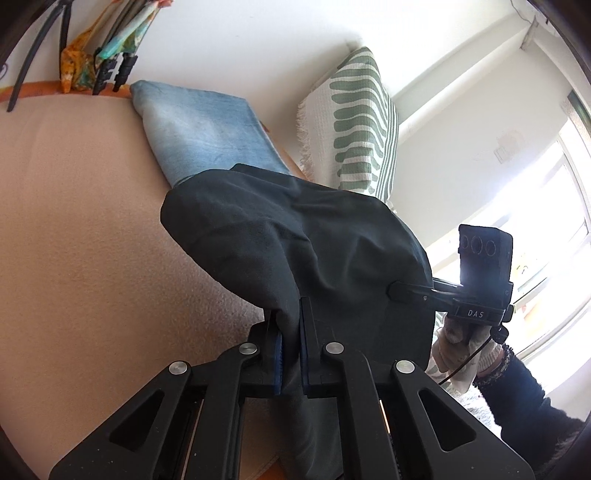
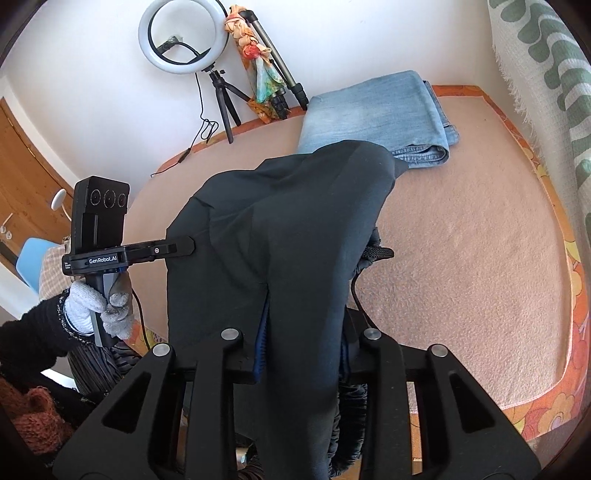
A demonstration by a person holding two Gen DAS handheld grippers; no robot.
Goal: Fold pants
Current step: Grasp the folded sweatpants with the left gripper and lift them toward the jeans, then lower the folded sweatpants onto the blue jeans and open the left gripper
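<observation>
Both grippers, left (image 1: 290,350) and right (image 2: 301,350), pinch dark pants (image 2: 288,229) between them.

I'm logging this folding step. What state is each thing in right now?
dark pants: gripped at two spots, draped, partly lifted off the blanket.
left gripper: shut on the pants.
right gripper: shut on a thicker bunch of the pants.
jeans: folded, lying flat at the far edge.
ring light: standing, unlit.
</observation>
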